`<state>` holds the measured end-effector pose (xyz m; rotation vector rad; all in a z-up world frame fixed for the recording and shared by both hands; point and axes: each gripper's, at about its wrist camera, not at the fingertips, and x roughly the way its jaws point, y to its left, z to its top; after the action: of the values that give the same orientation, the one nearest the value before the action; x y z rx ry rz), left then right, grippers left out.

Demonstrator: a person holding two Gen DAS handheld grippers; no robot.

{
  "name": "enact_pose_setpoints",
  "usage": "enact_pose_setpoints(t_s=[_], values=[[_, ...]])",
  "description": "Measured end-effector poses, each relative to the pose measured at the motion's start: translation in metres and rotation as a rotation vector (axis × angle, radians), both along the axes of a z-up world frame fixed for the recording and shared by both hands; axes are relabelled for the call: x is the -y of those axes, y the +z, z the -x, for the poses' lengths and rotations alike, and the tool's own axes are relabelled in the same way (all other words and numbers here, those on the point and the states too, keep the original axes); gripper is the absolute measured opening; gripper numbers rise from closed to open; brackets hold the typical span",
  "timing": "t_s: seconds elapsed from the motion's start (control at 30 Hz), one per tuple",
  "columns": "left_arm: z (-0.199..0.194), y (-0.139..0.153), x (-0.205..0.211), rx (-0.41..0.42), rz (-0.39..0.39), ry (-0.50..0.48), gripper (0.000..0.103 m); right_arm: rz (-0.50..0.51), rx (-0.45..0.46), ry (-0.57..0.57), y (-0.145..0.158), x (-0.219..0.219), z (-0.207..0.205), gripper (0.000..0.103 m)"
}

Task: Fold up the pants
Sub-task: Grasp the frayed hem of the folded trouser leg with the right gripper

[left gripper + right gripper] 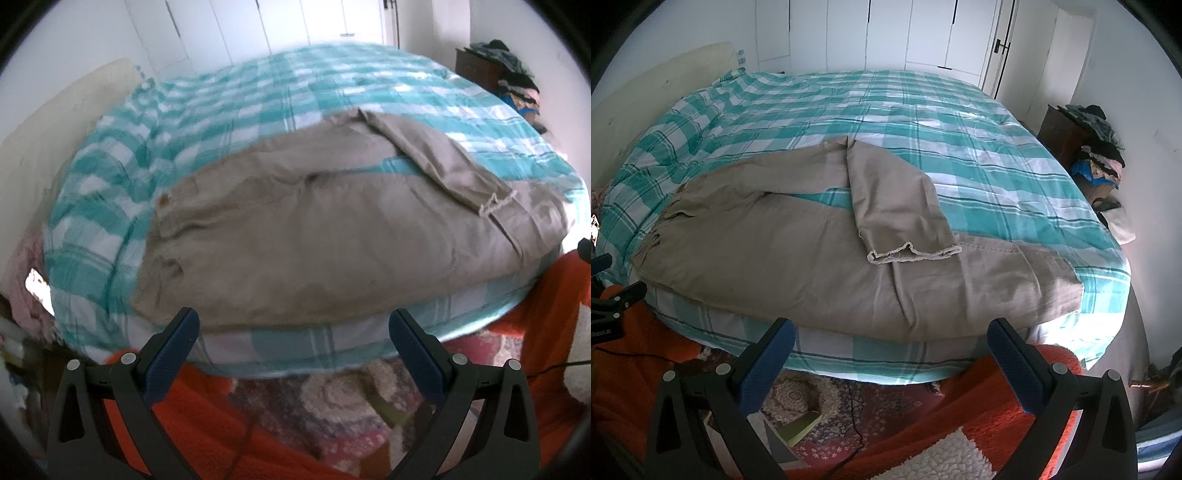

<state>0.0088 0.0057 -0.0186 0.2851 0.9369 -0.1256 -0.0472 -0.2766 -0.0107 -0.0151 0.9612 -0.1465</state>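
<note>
So the pants [820,258] are lying across the near edge of the bed [960,155], waist off to the left, one leg folded back so its frayed hem sits on top of the other leg. Both tongs hang just short of the bed edge, not touching the fabric. Left gripper [293,332] is spread wide with nothing in it, right gripper [890,341] same deal. Right view shows the whole far leg end and a green book [803,426] on the floor; left view is blurrier but catches the waist button [163,199]
</note>
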Motion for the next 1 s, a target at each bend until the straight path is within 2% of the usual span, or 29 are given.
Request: enact_pose_setpoints(t_s=[0.07, 0.13, 0.23, 0.27, 0.33, 0.4, 0.47, 0.5, 0.53, 0.7, 0.73, 0.8, 0.83, 0.87, 0.93, 1.0], values=[[-0.012, 0.024, -0.012, 0.101, 0.022, 0.024, 0.102, -0.014, 0.007, 0.015, -0.001, 0.001, -0.001, 0.103], [-0.023, 0.047, -0.024, 0.176, 0.092, 0.035, 0.102, -0.028, 0.054, 0.035, 0.006, 0.007, -0.004, 0.103], [-0.037, 0.066, -0.039, 0.242, 0.282, -0.029, 0.102, 0.009, 0.192, 0.052, 0.027, 0.023, -0.010, 0.103], [-0.042, 0.062, -0.043, 0.221, 0.355, -0.030, 0.102, 0.020, 0.241, 0.057, 0.032, 0.028, -0.013, 0.103], [-0.047, 0.045, -0.043, 0.134, 0.421, 0.017, 0.102, 0.027, 0.303, 0.081, 0.029, 0.033, -0.021, 0.103], [-0.045, 0.013, -0.037, -0.004, 0.488, 0.052, 0.102, 0.020, 0.224, 0.127, -0.003, 0.033, -0.044, 0.103], [-0.039, -0.007, -0.031, -0.084, 0.490, 0.060, 0.102, -0.003, 0.075, 0.193, -0.047, 0.025, -0.073, 0.095], [-0.033, -0.020, -0.028, -0.130, 0.475, 0.051, 0.102, -0.015, 0.040, 0.224, -0.060, 0.022, -0.082, 0.092], [-0.030, -0.022, -0.027, -0.142, 0.466, 0.042, 0.102, -0.012, 0.013, 0.250, -0.073, 0.018, -0.092, 0.086], [-0.030, -0.023, -0.024, -0.110, 0.365, 0.037, 0.102, 0.077, -0.042, 0.345, -0.119, 0.004, -0.141, 0.081], [-0.035, -0.024, -0.024, -0.111, 0.358, 0.047, 0.102, 0.106, -0.071, 0.361, -0.131, 0.002, -0.152, 0.073], [-0.042, -0.026, -0.026, -0.120, 0.358, 0.061, 0.102, 0.123, -0.129, 0.367, -0.146, 0.010, -0.168, 0.048], [-0.044, -0.029, -0.026, -0.124, 0.357, 0.067, 0.102, 0.118, -0.149, 0.351, -0.150, 0.015, -0.173, 0.024], [-0.048, -0.033, -0.027, -0.131, 0.352, 0.075, 0.102, 0.108, -0.148, 0.324, -0.147, 0.021, -0.174, 0.013], [-0.055, -0.041, -0.027, -0.141, 0.337, 0.081, 0.102, 0.096, -0.137, 0.309, -0.133, 0.028, -0.173, 0.008], [-0.063, -0.049, -0.023, -0.165, 0.318, 0.081, 0.102, 0.085, -0.141, 0.344, -0.112, 0.034, -0.175, 0.007]])
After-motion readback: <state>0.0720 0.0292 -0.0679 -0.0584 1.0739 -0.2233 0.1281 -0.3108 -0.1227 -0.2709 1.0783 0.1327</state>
